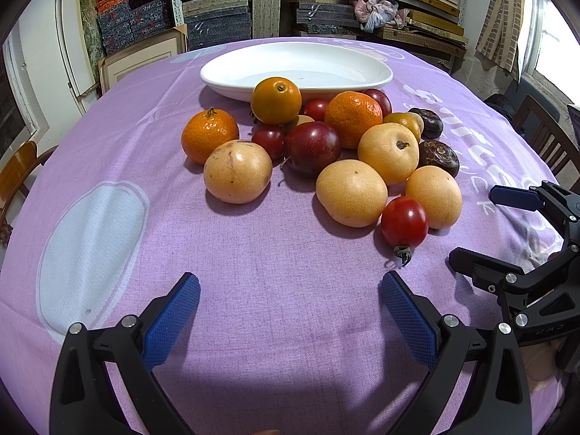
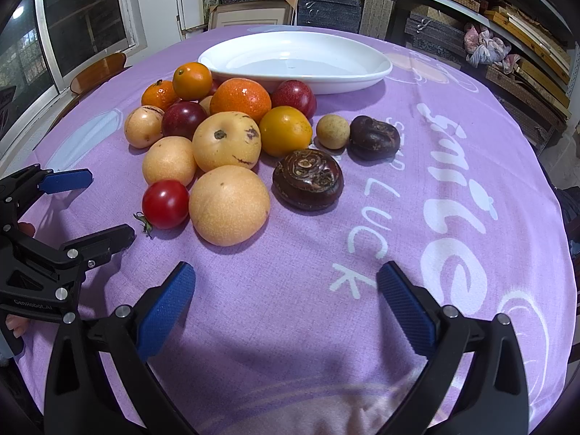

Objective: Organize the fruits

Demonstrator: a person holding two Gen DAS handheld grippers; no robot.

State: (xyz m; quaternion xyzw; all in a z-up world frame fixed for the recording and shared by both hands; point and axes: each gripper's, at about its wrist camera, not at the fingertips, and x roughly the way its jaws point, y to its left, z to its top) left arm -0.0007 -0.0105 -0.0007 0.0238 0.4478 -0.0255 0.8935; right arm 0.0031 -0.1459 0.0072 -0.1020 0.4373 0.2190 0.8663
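Observation:
A heap of fruit lies on the purple tablecloth [image 1: 275, 290] in front of an empty white oval plate [image 1: 224, 72], also in the right wrist view [image 2: 362, 72]. It holds tangerines [image 1: 209, 139], pale yellow pears [image 1: 237, 171], dark red plums [image 1: 311, 146], cherry tomatoes [image 1: 404, 222] and dark brown water chestnuts [image 2: 308, 179]. My left gripper [image 1: 290, 297] is open and empty, near side of the heap. My right gripper [image 2: 286, 290] is open and empty, just short of the nearest pear [image 2: 229, 204]. Each gripper shows in the other's view, right gripper [image 1: 471, 224] and left gripper [image 2: 108, 206], beside the nearest tomato.
Shelves stacked with boxes [image 1: 217, 18] line the back wall. Wooden chairs stand at the table's left [image 1: 14, 174] and right [image 1: 543, 134]. The cloth has white lettering [image 2: 449, 188] on the right side.

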